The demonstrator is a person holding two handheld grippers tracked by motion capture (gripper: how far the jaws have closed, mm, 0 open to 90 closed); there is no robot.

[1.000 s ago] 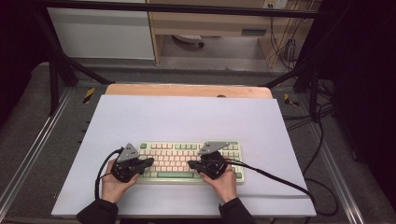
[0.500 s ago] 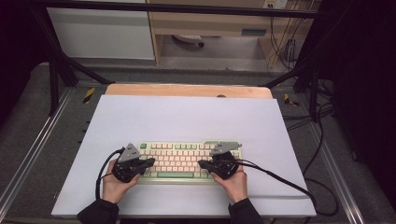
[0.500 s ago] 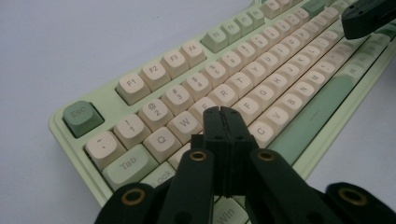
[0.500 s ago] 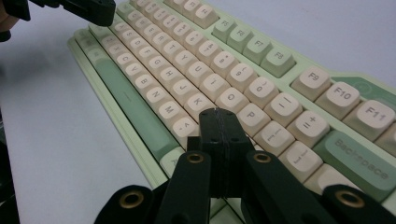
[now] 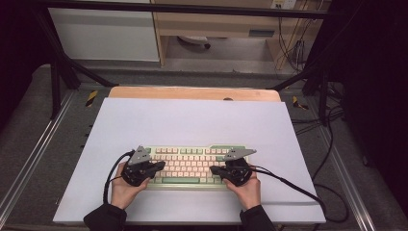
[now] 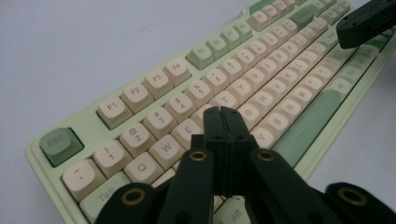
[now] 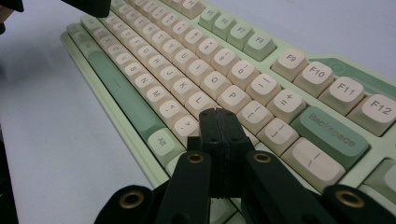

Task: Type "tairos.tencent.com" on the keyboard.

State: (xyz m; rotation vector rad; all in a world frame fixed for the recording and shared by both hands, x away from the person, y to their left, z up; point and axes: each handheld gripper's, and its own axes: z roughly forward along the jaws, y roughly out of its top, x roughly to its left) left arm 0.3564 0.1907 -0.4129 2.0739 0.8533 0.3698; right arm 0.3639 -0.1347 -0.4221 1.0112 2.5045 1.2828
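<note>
A pale green keyboard (image 5: 190,162) with cream keys lies on the white mat near the front edge. My left gripper (image 5: 161,166) rests over its left end, jaws shut together with nothing between them. In the left gripper view the tip (image 6: 222,112) hovers just above the letter keys near E and R of the keyboard (image 6: 261,70). My right gripper (image 5: 214,169) sits over the right half, also shut and empty. Its tip (image 7: 218,114) is low over the keys right of L on the keyboard (image 7: 196,56). Whether either tip touches a key I cannot tell.
The white mat (image 5: 192,120) covers a wooden tabletop (image 5: 192,93) whose far edge shows. A black cable (image 5: 293,185) trails right from the right gripper, another loops at the left (image 5: 108,185). Metal rails run along both sides.
The right hand and its gripper have slid to the right along the keyboard. The left hand has stayed in place. Both grippers' jaws remain shut.
</note>
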